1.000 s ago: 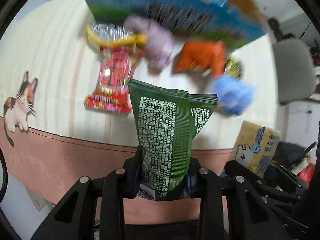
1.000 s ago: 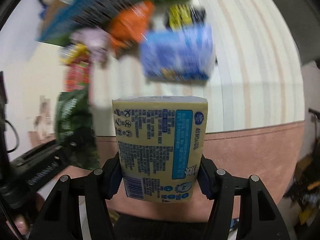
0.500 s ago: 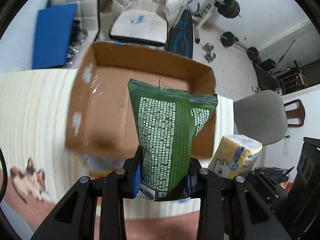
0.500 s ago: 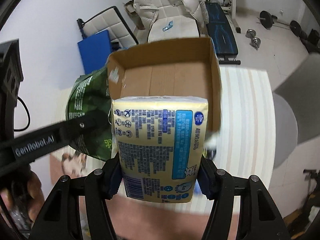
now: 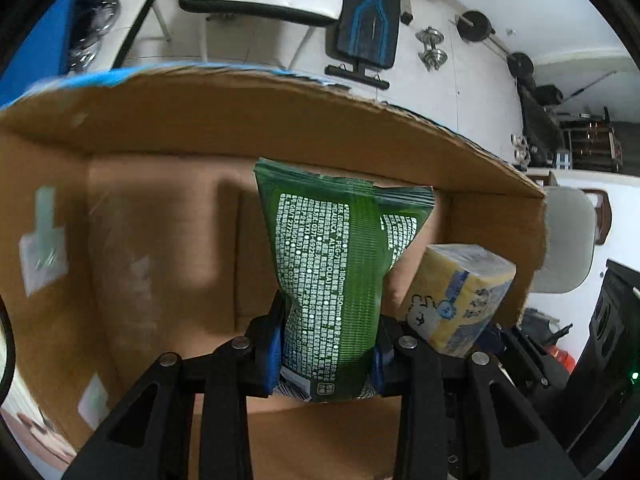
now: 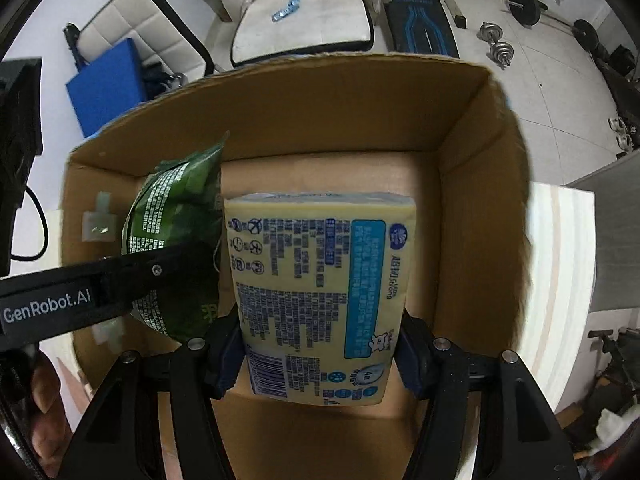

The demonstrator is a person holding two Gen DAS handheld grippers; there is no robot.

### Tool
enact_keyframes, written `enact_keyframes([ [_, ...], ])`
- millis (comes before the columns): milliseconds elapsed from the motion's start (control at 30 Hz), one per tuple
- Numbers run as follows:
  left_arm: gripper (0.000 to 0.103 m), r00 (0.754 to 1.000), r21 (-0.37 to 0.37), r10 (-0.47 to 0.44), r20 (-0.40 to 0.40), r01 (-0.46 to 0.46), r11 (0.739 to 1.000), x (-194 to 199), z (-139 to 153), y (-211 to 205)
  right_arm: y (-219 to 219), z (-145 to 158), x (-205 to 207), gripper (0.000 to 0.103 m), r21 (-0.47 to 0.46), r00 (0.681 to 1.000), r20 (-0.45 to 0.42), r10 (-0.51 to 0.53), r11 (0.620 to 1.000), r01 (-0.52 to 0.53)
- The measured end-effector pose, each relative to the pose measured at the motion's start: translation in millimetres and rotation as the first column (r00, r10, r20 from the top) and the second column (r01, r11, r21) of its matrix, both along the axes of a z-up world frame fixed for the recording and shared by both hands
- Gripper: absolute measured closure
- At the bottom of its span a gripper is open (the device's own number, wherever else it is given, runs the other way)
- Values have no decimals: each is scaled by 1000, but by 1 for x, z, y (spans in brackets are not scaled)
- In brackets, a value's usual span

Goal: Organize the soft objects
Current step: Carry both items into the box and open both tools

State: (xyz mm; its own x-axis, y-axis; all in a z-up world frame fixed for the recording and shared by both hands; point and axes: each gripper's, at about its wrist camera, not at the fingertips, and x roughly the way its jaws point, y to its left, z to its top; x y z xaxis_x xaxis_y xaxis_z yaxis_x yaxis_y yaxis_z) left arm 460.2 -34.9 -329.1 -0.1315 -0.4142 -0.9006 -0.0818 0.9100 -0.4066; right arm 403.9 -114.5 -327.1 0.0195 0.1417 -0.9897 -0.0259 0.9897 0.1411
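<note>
My left gripper (image 5: 326, 354) is shut on a green soft pack (image 5: 340, 276) with white print and holds it over the open cardboard box (image 5: 160, 136). My right gripper (image 6: 320, 356) is shut on a yellow tissue pack (image 6: 320, 296) with a blue label, also over the box (image 6: 480, 184). The two packs hang side by side: the tissue pack shows to the right in the left wrist view (image 5: 460, 296), and the green pack shows to the left in the right wrist view (image 6: 176, 240). The box floor looks bare.
The box stands on a pale striped table (image 6: 560, 256). Behind it are a white padded chair (image 6: 304, 20), a blue mat (image 6: 108, 84), a weight bench (image 5: 368, 20) and dumbbells (image 5: 432, 50) on the floor. A grey chair (image 5: 568, 240) stands at the right.
Both grippers have moved forward from above the table with its toys and snacks to over the open box. Both packs stay gripped and now hang inside the box opening.
</note>
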Motion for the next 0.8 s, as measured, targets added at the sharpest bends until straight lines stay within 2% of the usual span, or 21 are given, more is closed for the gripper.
enact_keyframes([
  [267,72,998,11,-37,-45,37,999,4,-13,-4,6,-25,24,38,-54,999,-36,15,998,-17],
  [400,69,998,54,-54,-44,56,997,0,-9,-2,9,-32,26,37,-54,998,-68,13,998,-16],
  [433,66,997,54,-58,-48,60,997,-2,-7,0,9,-33,26,37,-53,997,-72,9,999,-13],
  [500,52,997,59,-59,-46,61,996,-4,1,4,10,-36,31,35,-53,997,-75,4,999,-8],
  [567,31,998,71,-58,-28,60,996,-10,11,12,10,-33,30,30,-46,997,-76,5,999,-8],
  [733,10,997,110,-59,39,55,992,-28,48,24,17,-10,20,19,-69,998,-63,15,997,-19],
  [800,5,996,119,-59,73,50,992,-40,67,30,19,2,13,4,-77,999,-47,25,997,-28],
])
